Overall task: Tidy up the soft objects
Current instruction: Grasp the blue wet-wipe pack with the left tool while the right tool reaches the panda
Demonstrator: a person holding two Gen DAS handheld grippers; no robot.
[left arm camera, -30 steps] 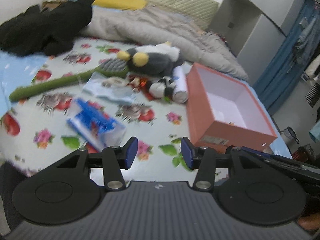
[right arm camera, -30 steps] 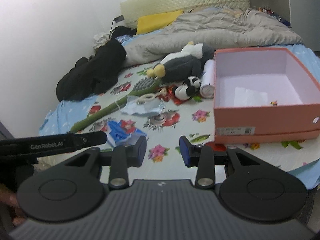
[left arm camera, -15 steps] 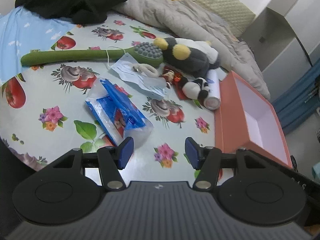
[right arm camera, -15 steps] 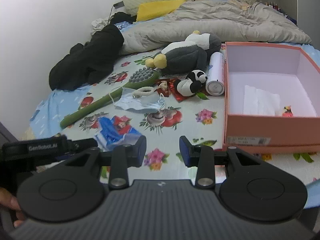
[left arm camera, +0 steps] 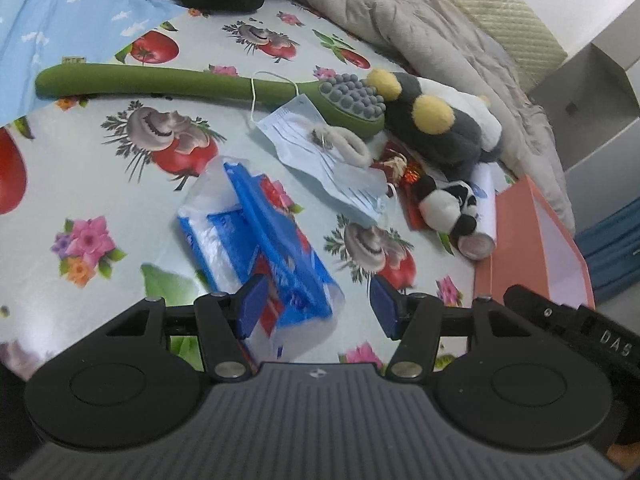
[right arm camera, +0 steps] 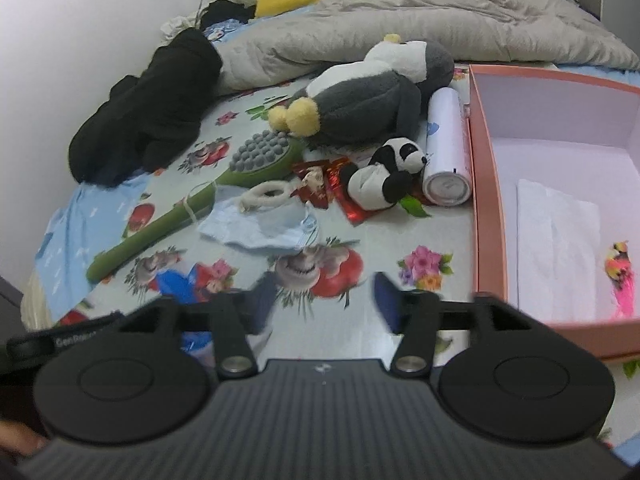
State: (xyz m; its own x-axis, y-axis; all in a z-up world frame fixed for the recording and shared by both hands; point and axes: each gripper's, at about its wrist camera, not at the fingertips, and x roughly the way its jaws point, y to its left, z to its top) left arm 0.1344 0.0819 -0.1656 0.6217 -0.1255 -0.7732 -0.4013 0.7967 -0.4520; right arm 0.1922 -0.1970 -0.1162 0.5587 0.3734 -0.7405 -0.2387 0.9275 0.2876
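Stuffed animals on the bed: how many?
2. The big grey penguin lies by the blanket; the small panda lies beside the white can. Others may be hidden.

Left tool (left arm camera: 318, 308) spread; right tool (right arm camera: 324, 300) opening, empty.

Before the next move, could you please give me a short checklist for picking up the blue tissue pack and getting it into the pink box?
1. Left gripper free of any load: ok, nothing is clamped.
2. Blue tissue pack lined up: not ok, its near end lies against the left pad rather than centred in the gap.
3. Pack free of other items: ok, the face mask lies apart from it.
4. Right gripper free: ok, its jaws are opening with nothing between them.
5. Pink box has room: ok, only a white sheet and a small pink toy are inside.
6. Pack's weight: cannot tell.
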